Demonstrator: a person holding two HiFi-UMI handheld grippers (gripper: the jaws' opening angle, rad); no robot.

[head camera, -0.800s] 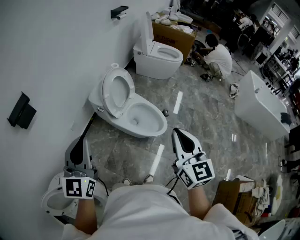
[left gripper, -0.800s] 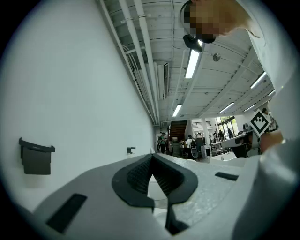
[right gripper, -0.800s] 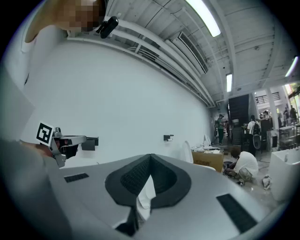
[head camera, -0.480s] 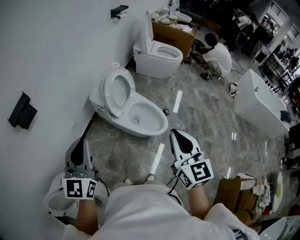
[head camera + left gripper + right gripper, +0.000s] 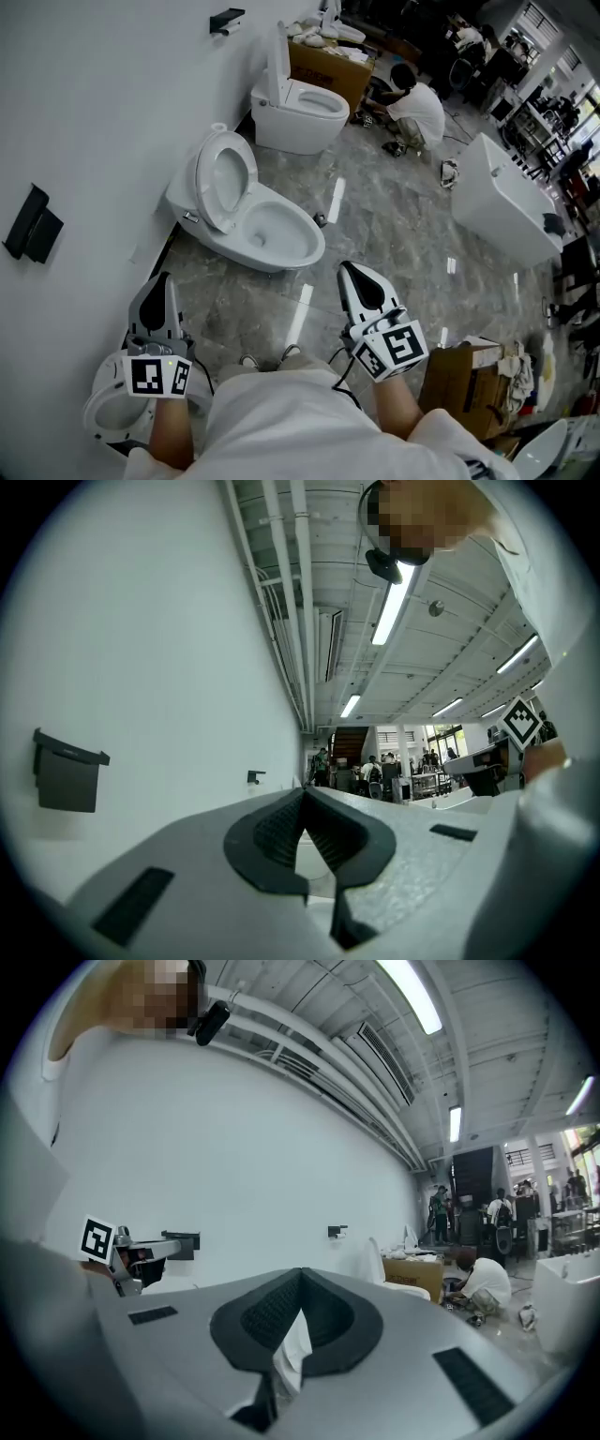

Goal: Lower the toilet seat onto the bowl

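A white toilet (image 5: 272, 234) stands against the left wall, its seat (image 5: 223, 178) raised upright over the open bowl. My left gripper (image 5: 164, 283) is held low at the left, well short of that toilet, its jaws shut with nothing between them. My right gripper (image 5: 356, 274) hangs over the grey marble floor to the right of the bowl, also shut and empty. In the left gripper view the shut left gripper (image 5: 305, 794) points along the wall. In the right gripper view the shut right gripper (image 5: 300, 1274) points at the upright seat (image 5: 292, 1349), which shows behind the pads.
A second toilet (image 5: 300, 108) with a raised lid stands farther along the wall, a cardboard box (image 5: 336, 67) behind it. A third toilet (image 5: 117, 412) lies under my left arm. A person (image 5: 412, 111) crouches on the floor beyond. A white tub (image 5: 497, 211) stands at the right.
The head view has shifted, so the toilets sit a little higher and further left in the picture. Both grippers keep about the same place and stay shut.
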